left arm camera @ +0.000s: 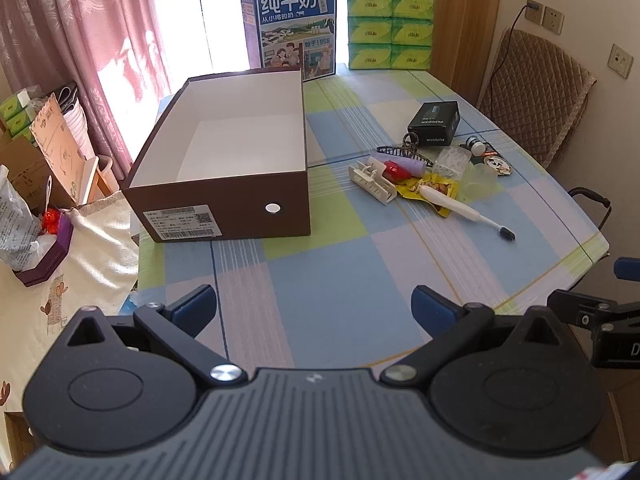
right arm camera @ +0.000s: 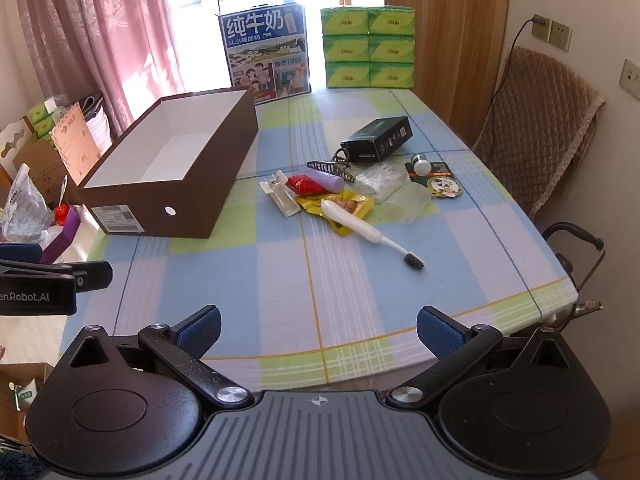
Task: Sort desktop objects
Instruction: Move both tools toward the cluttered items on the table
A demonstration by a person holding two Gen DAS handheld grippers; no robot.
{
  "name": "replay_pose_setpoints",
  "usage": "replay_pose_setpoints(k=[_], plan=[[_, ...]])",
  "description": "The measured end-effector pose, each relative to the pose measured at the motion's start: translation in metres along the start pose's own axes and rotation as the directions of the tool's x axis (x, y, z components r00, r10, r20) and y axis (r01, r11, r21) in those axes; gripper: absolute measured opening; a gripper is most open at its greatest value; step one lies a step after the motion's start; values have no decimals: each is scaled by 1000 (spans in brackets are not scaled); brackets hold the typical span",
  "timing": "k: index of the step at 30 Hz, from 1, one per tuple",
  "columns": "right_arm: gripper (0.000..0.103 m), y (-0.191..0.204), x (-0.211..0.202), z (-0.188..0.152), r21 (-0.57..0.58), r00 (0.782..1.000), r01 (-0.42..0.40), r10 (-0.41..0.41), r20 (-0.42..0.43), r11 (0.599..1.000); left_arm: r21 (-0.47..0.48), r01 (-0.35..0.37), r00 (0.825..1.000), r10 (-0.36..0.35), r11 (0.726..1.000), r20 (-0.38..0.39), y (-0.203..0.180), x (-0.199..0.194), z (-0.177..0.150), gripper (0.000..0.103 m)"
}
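Observation:
An open brown box (left arm camera: 224,204) (right arm camera: 172,184) with a white, empty inside stands on the left of the checked table (left arm camera: 320,280) (right arm camera: 280,280). To its right lies a pile: a white toothbrush (left arm camera: 460,208) (right arm camera: 360,226), a yellow snack pack (left arm camera: 436,192) (right arm camera: 352,208), a white clip (left arm camera: 372,182) (right arm camera: 280,196), a red item (right arm camera: 306,184), a purple tube (right arm camera: 326,179), a dark hair claw (left arm camera: 404,150), a black carton (left arm camera: 434,122) (right arm camera: 378,138). My left gripper (left arm camera: 314,308) and right gripper (right arm camera: 318,330) are open, empty, above the near table edge.
A milk carton box (left arm camera: 294,28) (right arm camera: 266,52) and stacked green tissue packs (left arm camera: 390,28) (right arm camera: 368,46) stand at the far edge. A quilted chair (right arm camera: 540,128) is on the right. Cartons and bags (left arm camera: 40,152) sit left of the table.

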State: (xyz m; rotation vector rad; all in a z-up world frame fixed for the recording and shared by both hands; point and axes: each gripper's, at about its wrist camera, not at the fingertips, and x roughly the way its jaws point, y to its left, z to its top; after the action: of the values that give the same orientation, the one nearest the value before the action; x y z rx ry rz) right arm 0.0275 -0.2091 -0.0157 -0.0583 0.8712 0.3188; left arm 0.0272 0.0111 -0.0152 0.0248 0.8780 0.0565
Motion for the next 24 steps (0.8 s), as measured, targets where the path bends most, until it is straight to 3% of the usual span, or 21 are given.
replay_pose_setpoints(k=[14,24], plan=[[101,-39,34,21,-13,998,-51,51,26,999,6,37,999,-37,999,-39,-24,40,19,102],[100,-58,67,40,-190,993,-74,89,74,979,-8,32,997,-32,999,-65,-49,77,38,102]])
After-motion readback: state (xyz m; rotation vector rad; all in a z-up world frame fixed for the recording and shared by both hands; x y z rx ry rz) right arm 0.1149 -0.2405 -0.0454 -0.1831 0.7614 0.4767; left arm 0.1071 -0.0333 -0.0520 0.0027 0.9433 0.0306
